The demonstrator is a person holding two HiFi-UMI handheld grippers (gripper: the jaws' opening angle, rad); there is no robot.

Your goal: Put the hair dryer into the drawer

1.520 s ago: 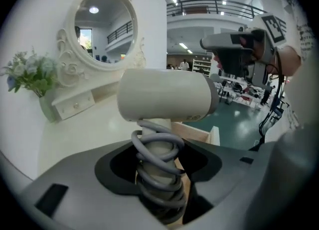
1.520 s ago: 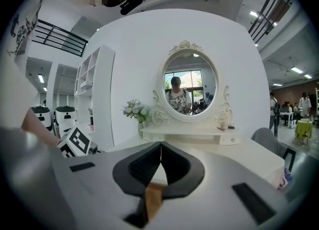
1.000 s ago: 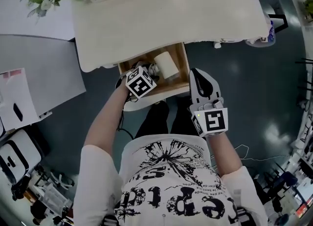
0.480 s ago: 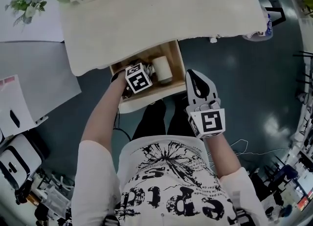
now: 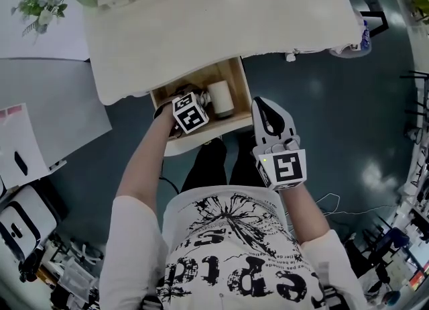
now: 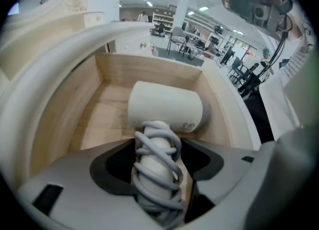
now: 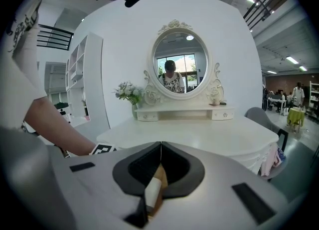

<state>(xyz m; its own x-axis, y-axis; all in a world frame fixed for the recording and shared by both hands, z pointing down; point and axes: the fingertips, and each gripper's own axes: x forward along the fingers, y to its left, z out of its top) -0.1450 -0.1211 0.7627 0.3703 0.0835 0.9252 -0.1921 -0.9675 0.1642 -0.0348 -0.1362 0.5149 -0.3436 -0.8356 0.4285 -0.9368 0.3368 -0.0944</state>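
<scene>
Left gripper view: hair dryer (image 6: 167,109) lies on the drawer (image 6: 149,67) floor, barrel at the far side
Handle (image 6: 155,144): cord-wrapped, between left gripper (image 6: 162,159) jaws
Left gripper: jaws opening, letting go
Right gripper (image 7: 159,147): clenched, empty, beside drawer front

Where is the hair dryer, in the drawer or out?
In the drawer. The hair dryer lies on the drawer's wooden floor, its cord-wrapped handle between the opening jaws of the left gripper.

I face a white dressing-table worktop (image 7: 199,129); an oval mirror (image 7: 180,60) stands on it, flowers (image 7: 128,92) at its left end, dark glossy floor (image 5: 322,100) around it.
</scene>
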